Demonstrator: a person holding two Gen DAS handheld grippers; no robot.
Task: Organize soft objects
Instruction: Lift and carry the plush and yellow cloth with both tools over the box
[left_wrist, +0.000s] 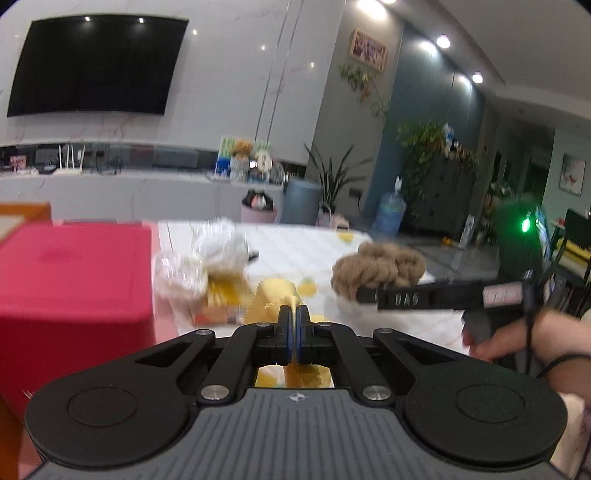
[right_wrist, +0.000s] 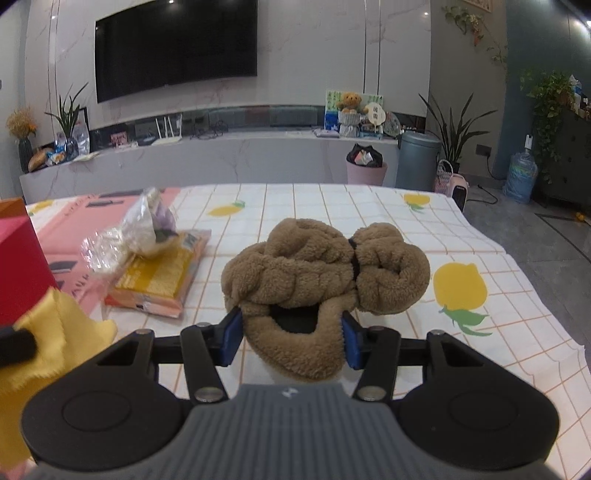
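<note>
My left gripper is shut on a yellow cloth, held above the table; the cloth also hangs at the left edge of the right wrist view. My right gripper is open, its blue pads on either side of the near edge of a brown fleece bundle that lies on the fruit-print tablecloth. The bundle and the right gripper's fingers also show in the left wrist view, with the bundle to the right of the cloth.
A red box stands at the table's left; it also shows in the right wrist view. An orange packet lies left of the bundle with a crinkled clear bag on it. A pink mat covers the far left.
</note>
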